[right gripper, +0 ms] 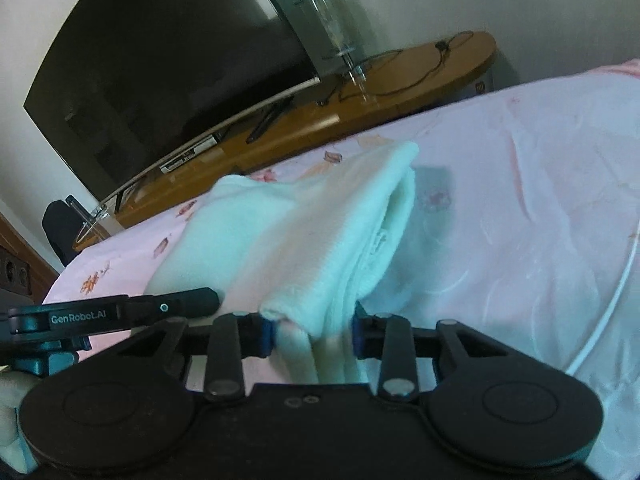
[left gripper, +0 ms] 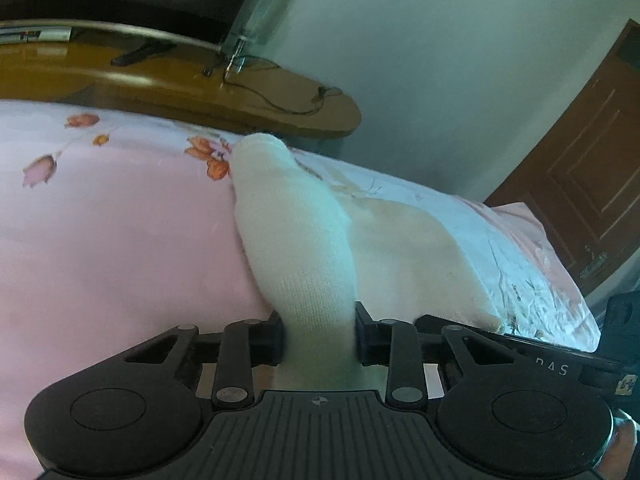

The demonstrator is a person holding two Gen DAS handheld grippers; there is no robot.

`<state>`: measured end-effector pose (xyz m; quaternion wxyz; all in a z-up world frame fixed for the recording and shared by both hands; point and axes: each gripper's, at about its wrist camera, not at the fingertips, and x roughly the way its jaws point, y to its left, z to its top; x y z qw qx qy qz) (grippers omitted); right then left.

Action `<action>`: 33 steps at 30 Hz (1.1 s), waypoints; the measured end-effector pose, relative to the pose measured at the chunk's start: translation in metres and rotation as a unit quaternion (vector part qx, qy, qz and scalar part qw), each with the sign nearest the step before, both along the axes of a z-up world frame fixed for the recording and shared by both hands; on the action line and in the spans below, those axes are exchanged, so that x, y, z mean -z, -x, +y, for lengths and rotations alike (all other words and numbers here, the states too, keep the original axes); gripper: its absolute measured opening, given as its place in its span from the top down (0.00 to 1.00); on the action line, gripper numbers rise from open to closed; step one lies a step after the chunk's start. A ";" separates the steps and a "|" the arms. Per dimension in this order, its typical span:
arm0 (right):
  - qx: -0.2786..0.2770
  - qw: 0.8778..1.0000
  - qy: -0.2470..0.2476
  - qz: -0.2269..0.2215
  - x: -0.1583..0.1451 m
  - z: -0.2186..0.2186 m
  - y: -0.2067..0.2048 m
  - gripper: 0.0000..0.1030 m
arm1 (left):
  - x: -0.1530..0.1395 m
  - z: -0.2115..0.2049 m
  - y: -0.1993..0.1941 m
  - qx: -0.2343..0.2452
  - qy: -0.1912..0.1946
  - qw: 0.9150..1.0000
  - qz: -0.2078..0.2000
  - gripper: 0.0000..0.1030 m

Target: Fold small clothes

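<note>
Mid-fold, pair lifted off pink bed (left gripper: 100,220). Left gripper (left gripper: 319,334) fingers closed on white sock (left gripper: 296,240); right gripper (right gripper: 314,334) fingers pinching bunched sock (right gripper: 340,240). Next probably: bring ends together, lay flat, release.

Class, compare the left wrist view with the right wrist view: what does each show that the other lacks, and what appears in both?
Only the left wrist view shows the brown panelled wooden door and the left gripper closed on a white knitted sock.

Only the right wrist view shows the large dark television screen, a thin white cable on the bedding, and the right gripper closed on folded white knit fabric.

Both show the pink floral bedsheet, the curved wooden TV stand and the clear glass lamp.
</note>
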<state>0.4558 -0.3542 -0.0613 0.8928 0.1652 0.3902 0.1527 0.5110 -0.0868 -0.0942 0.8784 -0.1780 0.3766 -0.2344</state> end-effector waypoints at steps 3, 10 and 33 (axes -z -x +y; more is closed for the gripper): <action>-0.005 1.000 0.010 -0.013 -0.012 0.009 0.004 0.68 | -0.010 0.007 0.006 -0.002 0.003 1.000 -0.011 0.69; -0.028 0.999 0.013 -0.041 -0.042 0.046 0.010 0.69 | -0.040 0.056 0.030 -0.026 -0.001 0.999 -0.034 0.69; -0.180 0.983 -0.041 0.023 -0.005 0.271 0.039 0.68 | 0.011 0.282 0.147 -0.170 -0.051 0.983 0.048 0.69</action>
